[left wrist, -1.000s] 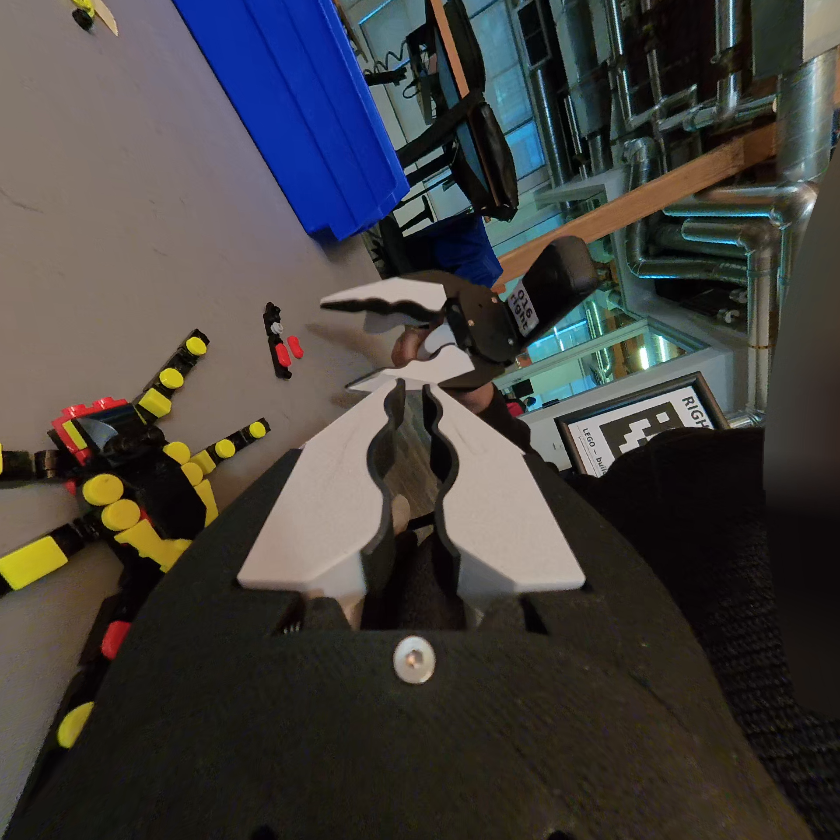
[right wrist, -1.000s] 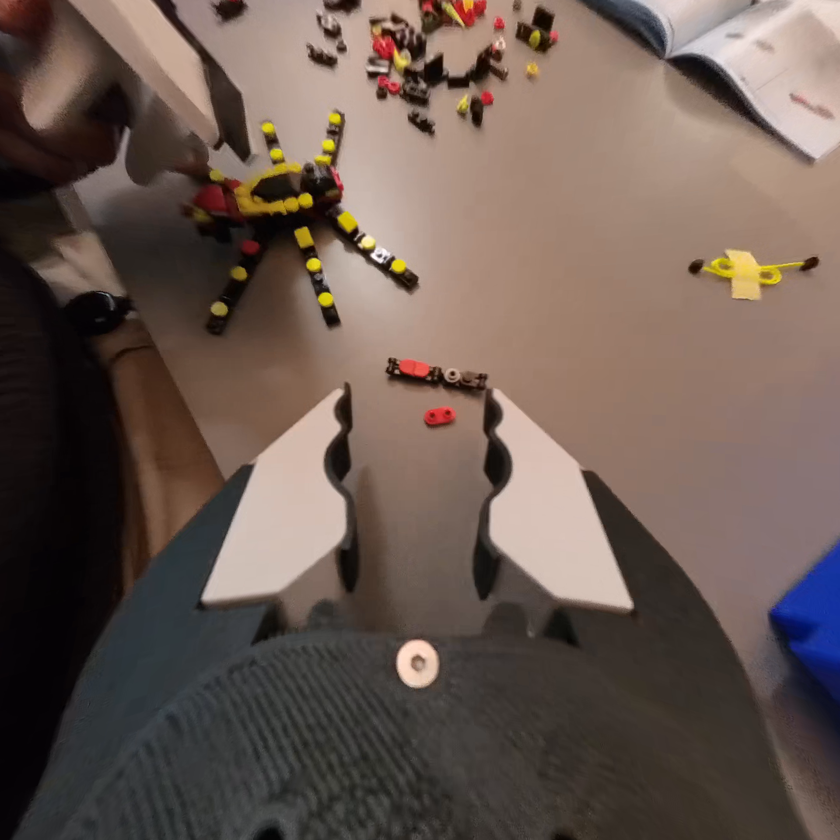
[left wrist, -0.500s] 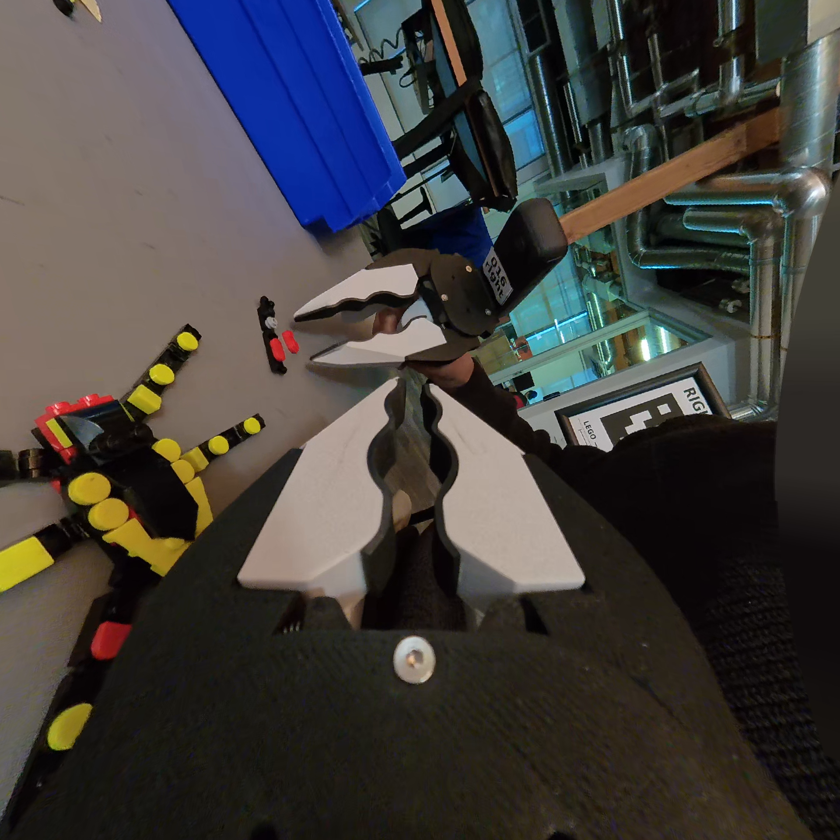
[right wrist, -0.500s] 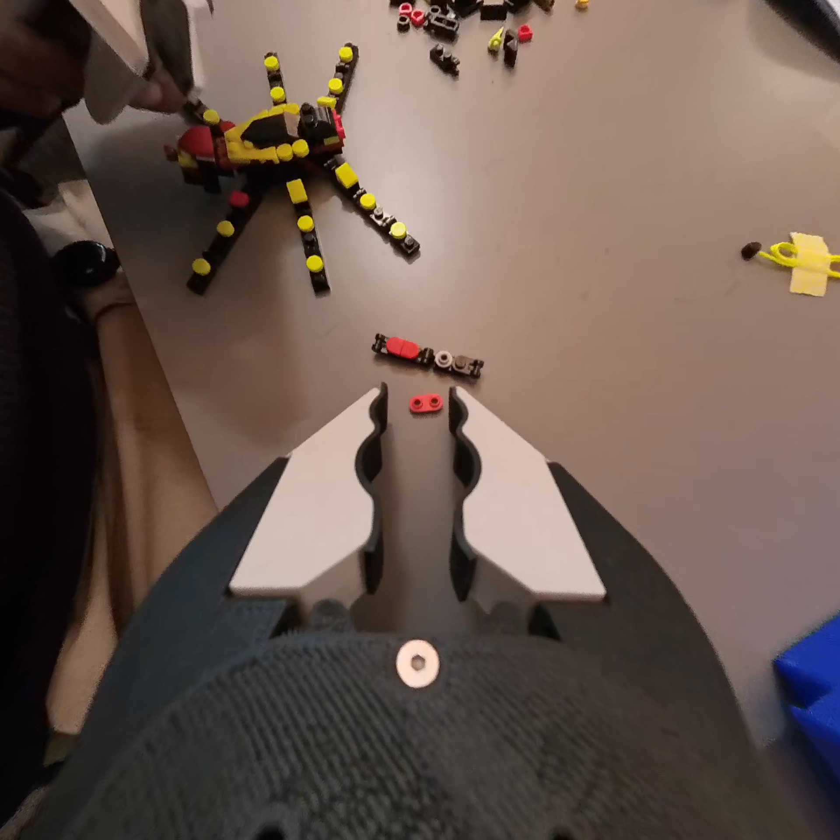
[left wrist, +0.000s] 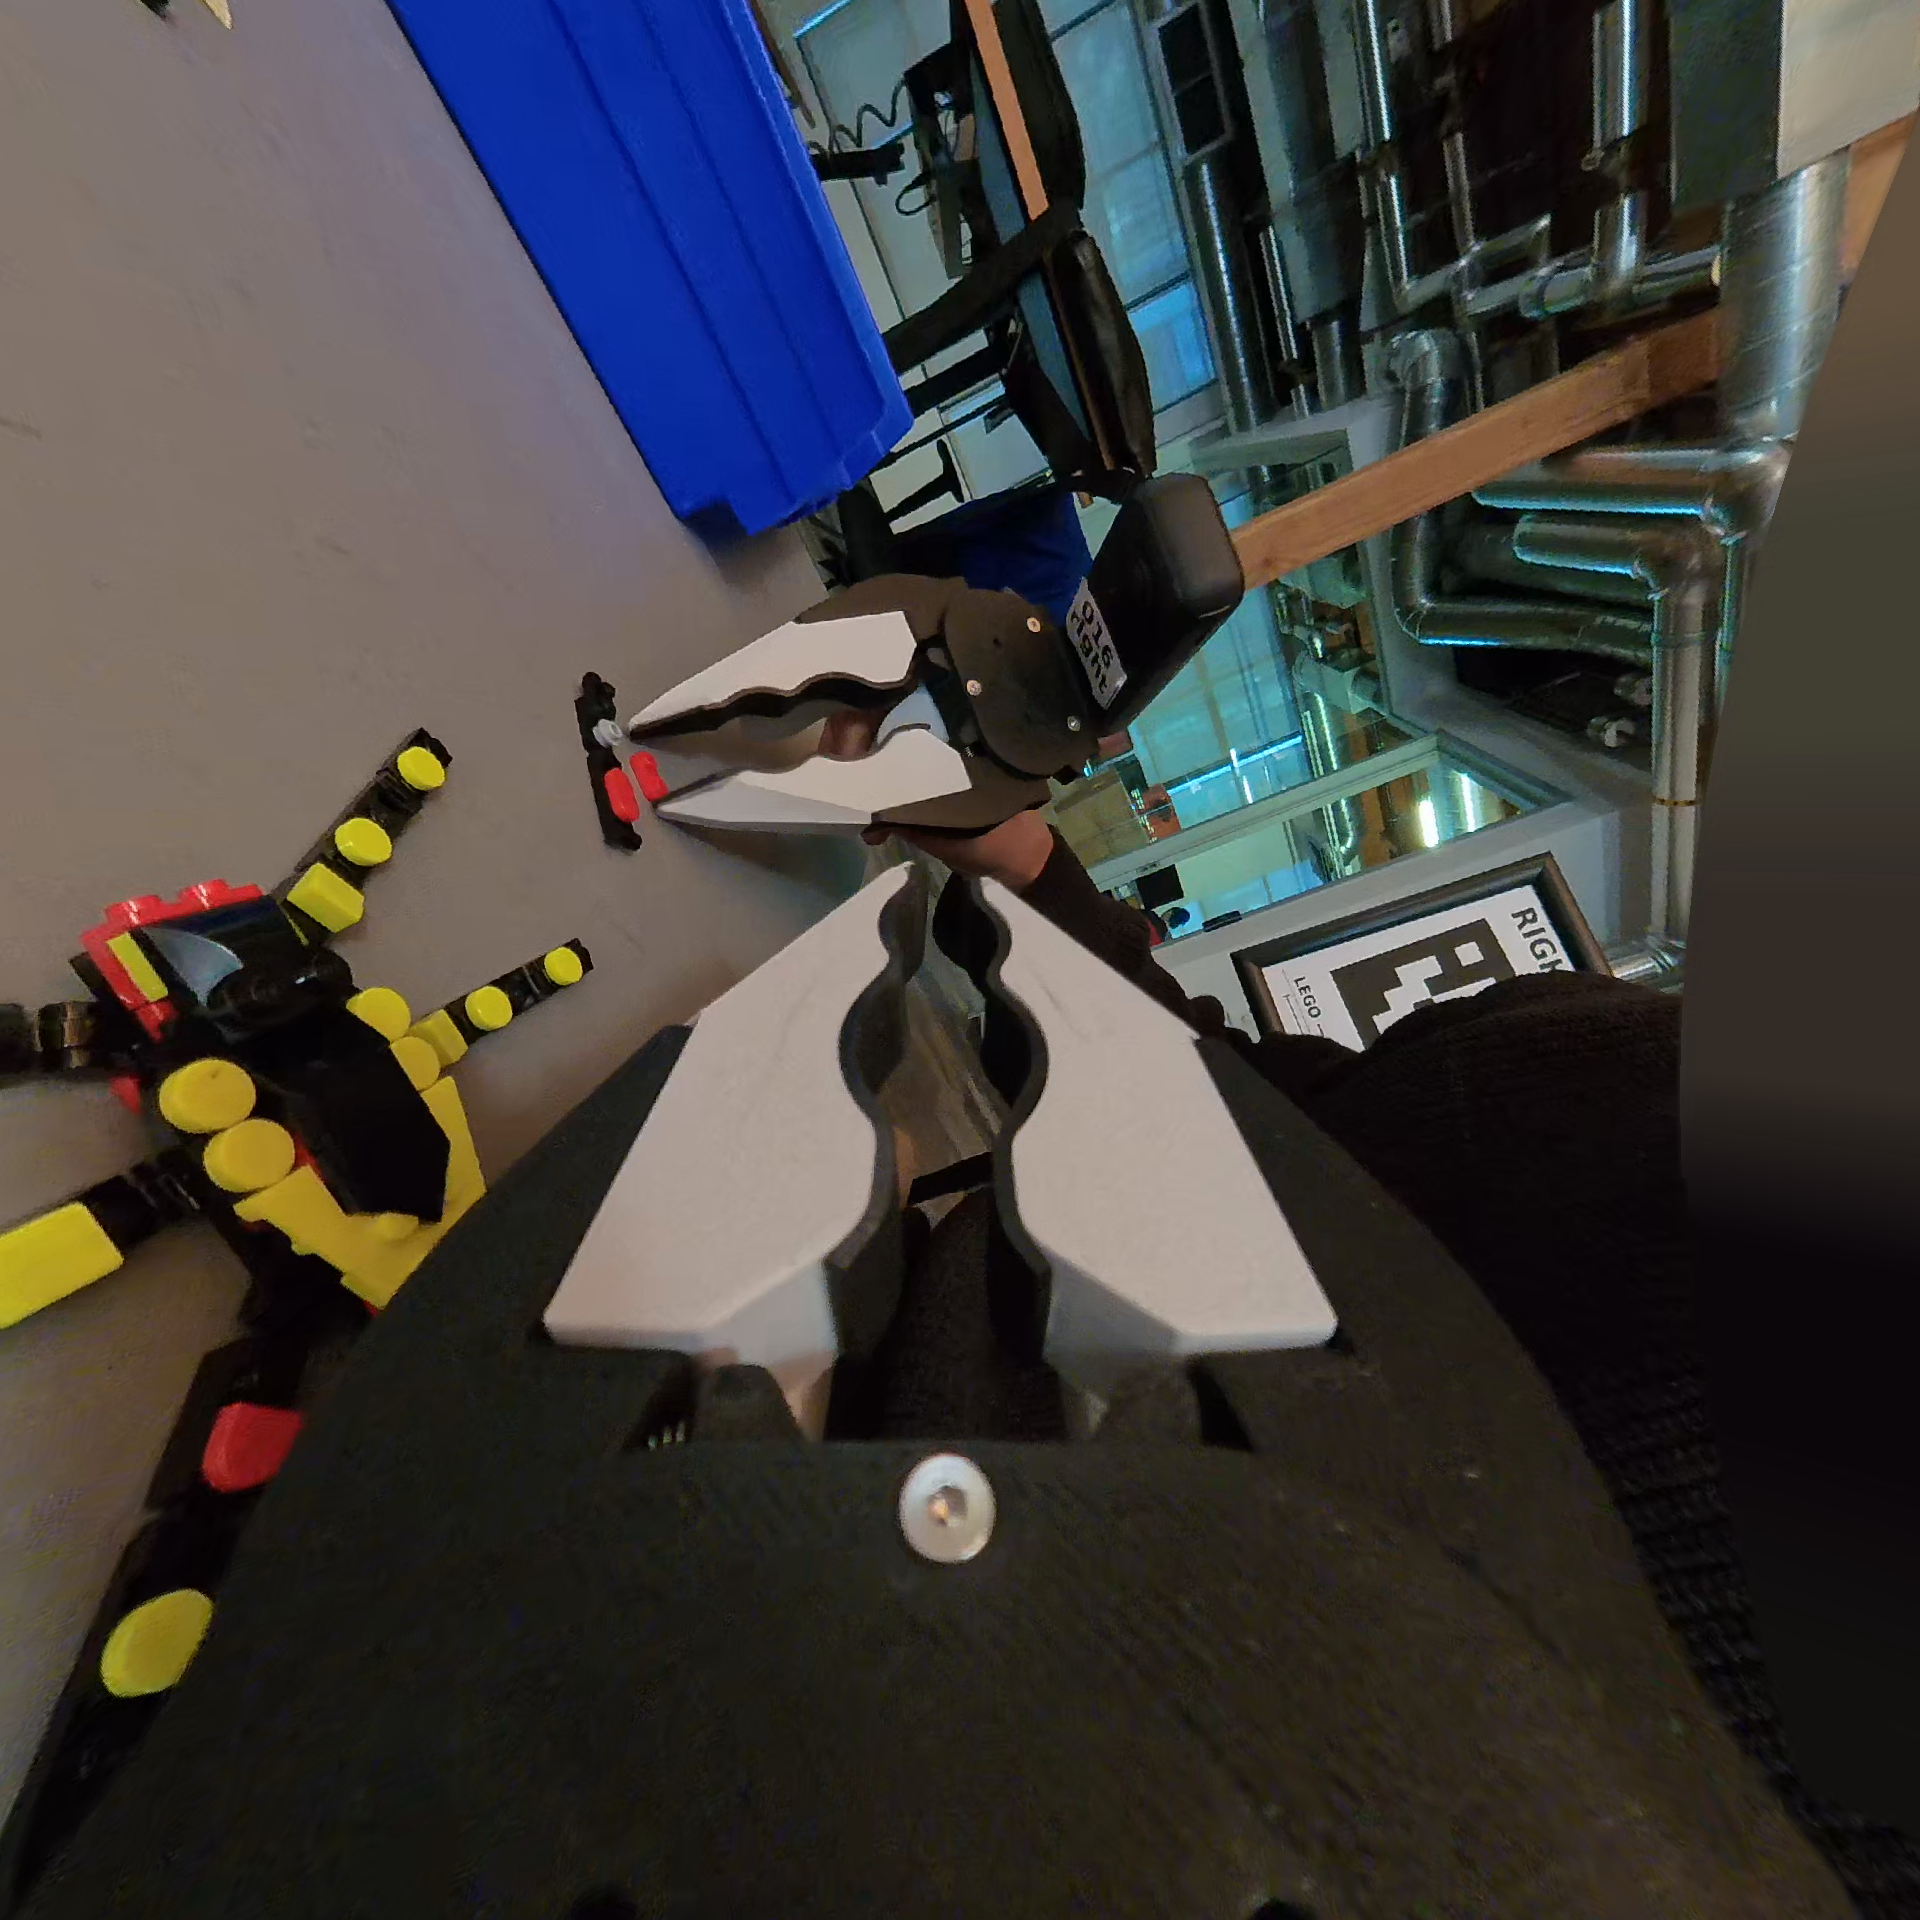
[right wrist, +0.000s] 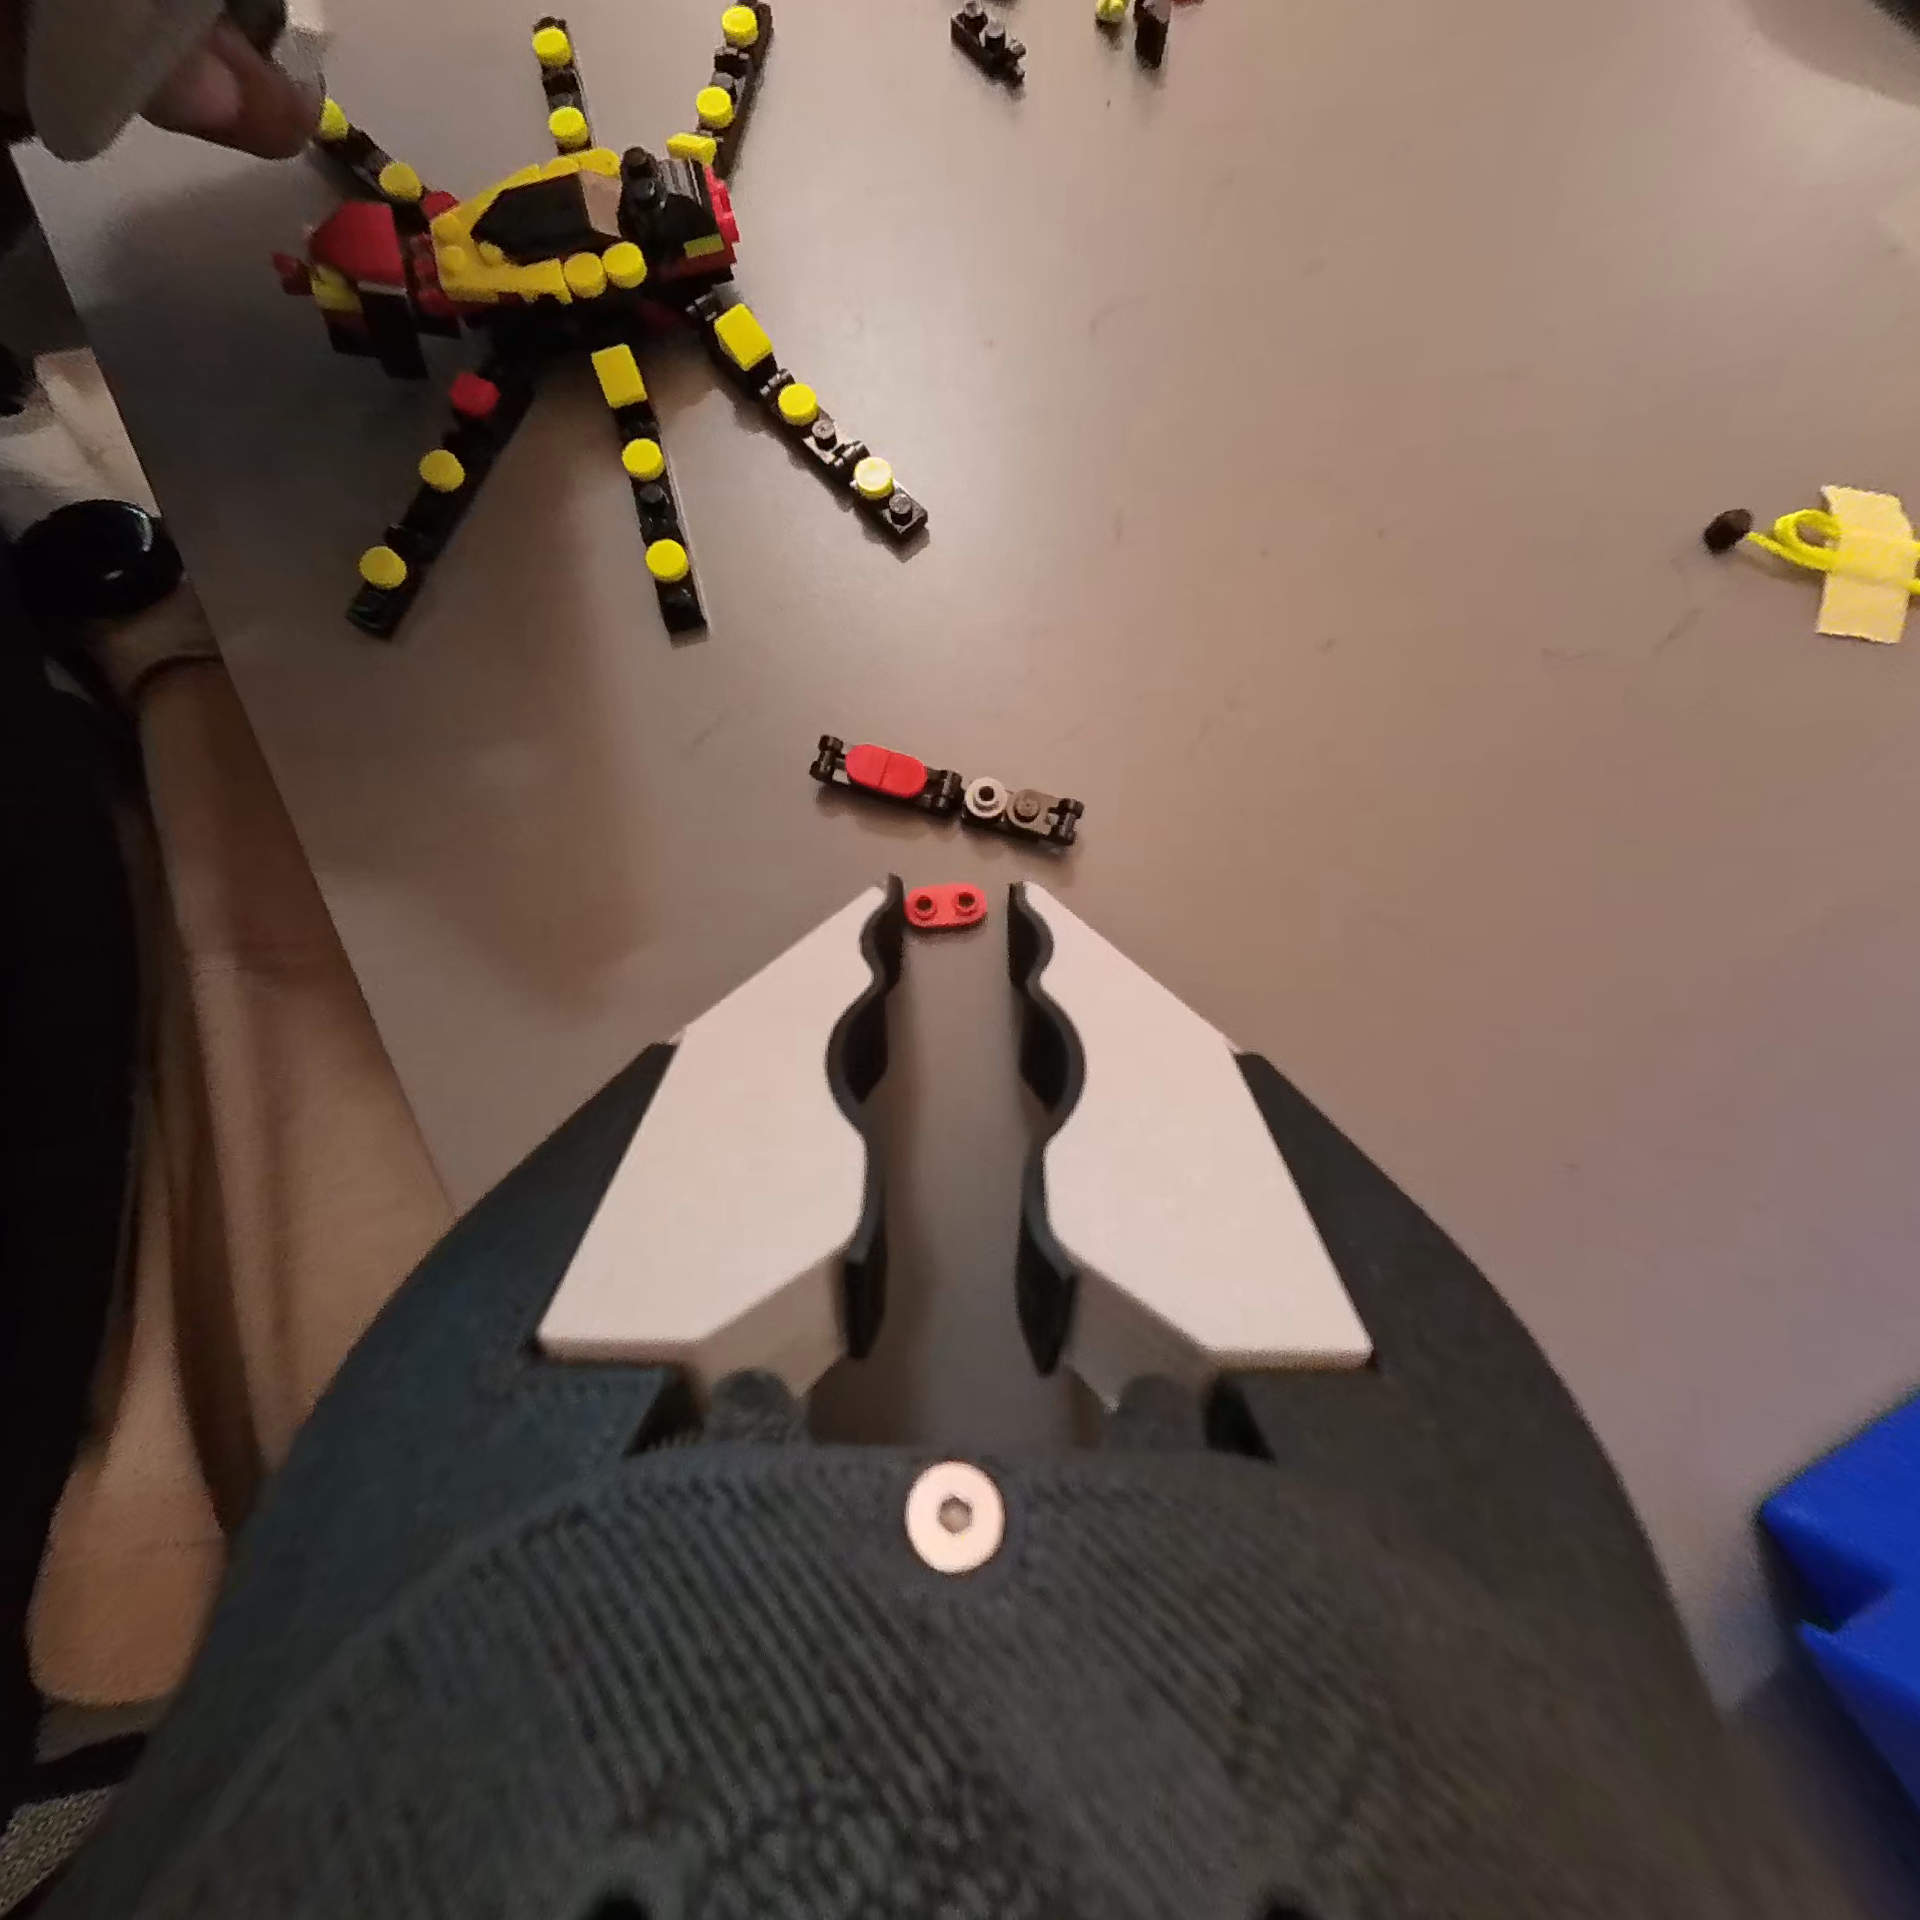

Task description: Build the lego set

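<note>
A black, yellow and red spider-like lego model (right wrist: 561, 249) lies on the grey table (right wrist: 1351, 312); it also shows in the left wrist view (left wrist: 260, 1060). Nearer lies a short black strip with a red tile and grey studs (right wrist: 945, 795). A small red two-hole plate (right wrist: 943, 904) lies flat just in front of it. My right gripper (right wrist: 951, 894) is open and low at the table, with one fingertip on each side of the red plate, not closed on it. The left wrist view shows this too (left wrist: 649, 771). My left gripper (left wrist: 933, 878) is empty, jaws a narrow gap apart, beside the model.
A blue bin (left wrist: 665, 239) stands at the table's far side, and its corner shows in the right wrist view (right wrist: 1849, 1558). A yellow taped piece (right wrist: 1860, 561) lies at the right. Loose bricks (right wrist: 987, 42) lie beyond the model. A person's forearm with a watch (right wrist: 94, 561) rests at the table's left edge. Tip to tip, the grippers are about 12 cm apart.
My right gripper has moved forward and down to the small red plate, and its jaws have narrowed around it. My left gripper has stayed beside the model.
</note>
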